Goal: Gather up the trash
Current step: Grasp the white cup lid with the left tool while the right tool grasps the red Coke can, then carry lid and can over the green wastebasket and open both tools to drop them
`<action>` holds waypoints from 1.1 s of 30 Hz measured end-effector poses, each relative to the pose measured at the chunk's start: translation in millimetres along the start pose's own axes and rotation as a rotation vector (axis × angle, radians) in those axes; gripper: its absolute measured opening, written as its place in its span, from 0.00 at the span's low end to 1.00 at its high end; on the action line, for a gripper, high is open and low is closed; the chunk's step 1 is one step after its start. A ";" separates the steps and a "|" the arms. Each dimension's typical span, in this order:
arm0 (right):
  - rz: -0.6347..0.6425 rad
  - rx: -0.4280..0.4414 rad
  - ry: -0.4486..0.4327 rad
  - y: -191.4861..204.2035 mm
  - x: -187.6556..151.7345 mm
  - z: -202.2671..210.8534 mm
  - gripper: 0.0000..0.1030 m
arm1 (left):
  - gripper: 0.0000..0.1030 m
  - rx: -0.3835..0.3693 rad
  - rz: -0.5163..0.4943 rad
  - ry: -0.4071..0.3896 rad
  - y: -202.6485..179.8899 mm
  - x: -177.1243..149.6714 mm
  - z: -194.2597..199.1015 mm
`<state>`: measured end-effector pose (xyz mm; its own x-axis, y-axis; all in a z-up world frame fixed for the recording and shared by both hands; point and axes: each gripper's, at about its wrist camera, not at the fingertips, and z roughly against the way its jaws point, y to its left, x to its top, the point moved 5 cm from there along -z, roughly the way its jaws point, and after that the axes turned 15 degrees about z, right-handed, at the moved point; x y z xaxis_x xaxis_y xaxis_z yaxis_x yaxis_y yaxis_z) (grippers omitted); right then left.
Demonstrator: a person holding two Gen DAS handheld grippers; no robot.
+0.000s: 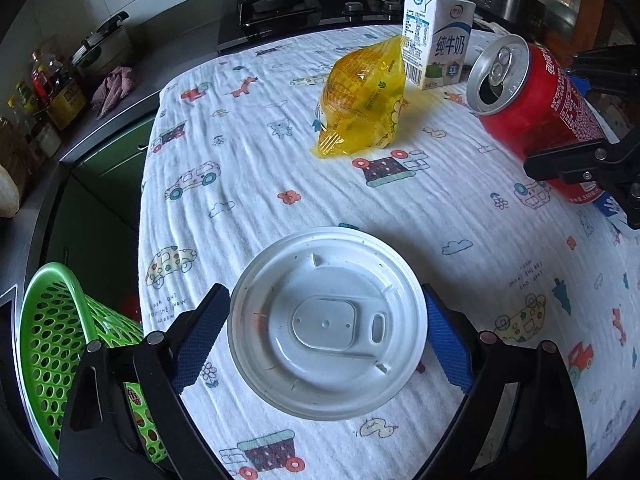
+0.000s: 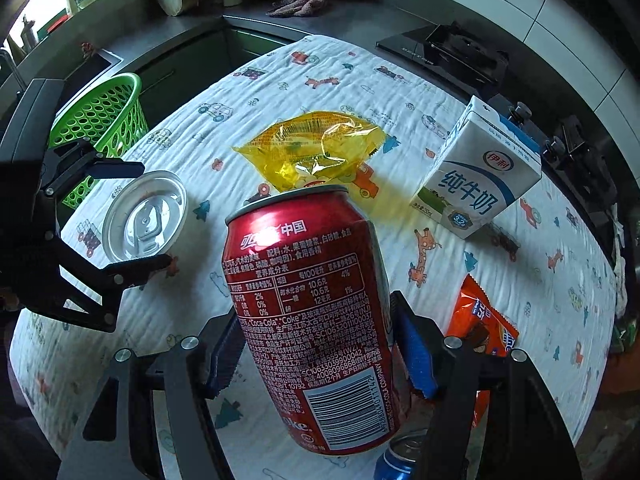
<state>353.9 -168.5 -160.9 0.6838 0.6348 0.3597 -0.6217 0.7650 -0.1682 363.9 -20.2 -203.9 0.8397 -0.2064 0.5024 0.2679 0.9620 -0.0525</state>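
My left gripper [image 1: 326, 332] is shut on a white lidded cup [image 1: 326, 322], held above the patterned tablecloth; the cup also shows in the right wrist view [image 2: 146, 216]. My right gripper [image 2: 320, 354] is shut on a red cola can [image 2: 316, 312], lifted and tilted; the can also shows in the left wrist view [image 1: 536, 112]. A yellow plastic wrapper [image 1: 362, 100] and a white milk carton [image 1: 436, 40] rest on the cloth. An orange snack wrapper [image 2: 480, 320] and a blue can [image 2: 400, 458] lie near my right gripper. A green basket [image 1: 60, 344] stands left of the table.
The table [image 1: 248, 168] has a white cartoon-print cloth. A gas stove [image 1: 280, 8] sits behind it. Bottles [image 1: 52, 84] and a rag [image 1: 114, 86] are on the counter at left. The table's left edge drops off beside the basket.
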 end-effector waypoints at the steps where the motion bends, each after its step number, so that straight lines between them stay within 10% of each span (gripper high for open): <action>1: -0.003 0.002 -0.003 0.9 -0.2 0.9 0.64 | 0.88 -0.002 -0.001 -0.003 0.6 -0.3 0.5; 16: 0.001 0.015 -0.050 17.9 10.3 18.8 0.64 | 0.88 0.006 0.070 -0.119 30.0 -0.2 47.9; 33: 0.093 0.073 -0.148 77.9 94.7 27.6 0.64 | 0.88 0.283 0.312 -0.206 208.0 -10.9 107.7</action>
<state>359.7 -51.7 -114.5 0.5614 0.6757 0.4778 -0.7099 0.6899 -0.1417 359.7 201.3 -127.3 0.7406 0.1131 0.6623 -0.1465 0.9892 -0.0051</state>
